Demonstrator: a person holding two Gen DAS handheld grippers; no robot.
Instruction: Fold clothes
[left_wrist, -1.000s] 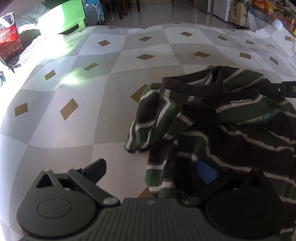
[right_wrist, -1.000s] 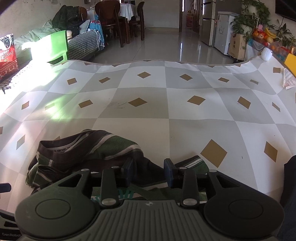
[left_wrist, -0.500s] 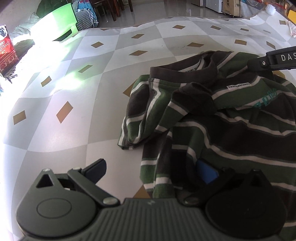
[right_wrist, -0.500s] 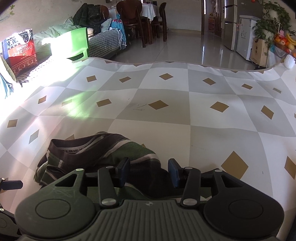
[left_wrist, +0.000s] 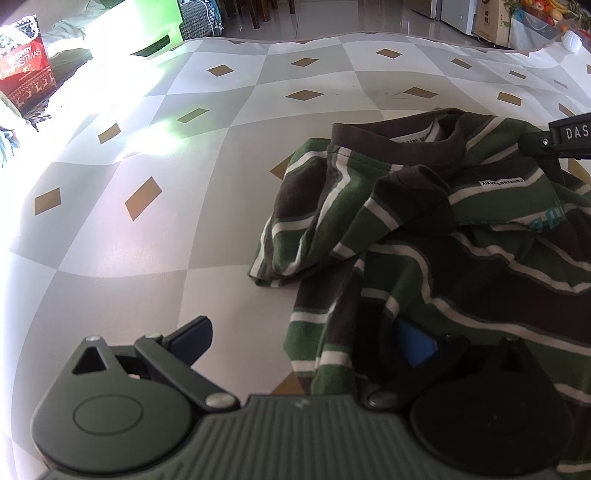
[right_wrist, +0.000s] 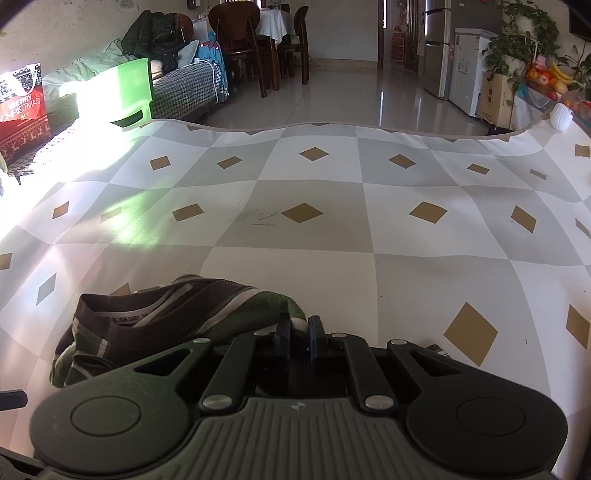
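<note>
- Checkered grey-and-white cloth with gold diamonds covers the worktop (right_wrist: 332, 236); beyond its far edge lie a tiled floor, dining chairs (right_wrist: 236, 44) at 12 o'clock and a fridge (right_wrist: 439, 40) at 1 o'clock.
- A green plastic chair (right_wrist: 122, 92) and a red Christmas bag (right_wrist: 22, 110) stand at 10 o'clock, in strong sunlight.
- The task's thing, a rumpled green, brown and white striped shirt (left_wrist: 424, 229), lies on the worktop, collar toward the far side, one sleeve folded across its front.
- The left gripper (left_wrist: 299, 336) is tilted steeply down at the shirt's near left edge, its jaws spread wide. The left finger (left_wrist: 192, 334) hangs over bare cloth at 7 o'clock; the right, blue-padded finger (left_wrist: 413, 341) is partly buried in a fold of the hem. Nothing is pinched between them.
- The right gripper (right_wrist: 298, 332) slants down over the shirt's far right part, by the shoulder, at 3 o'clock in the left wrist view.
- Its jaws are drawn almost together, with a pale strip of shirt fabric showing in the narrow gap: it has hold of the shirt.
</note>
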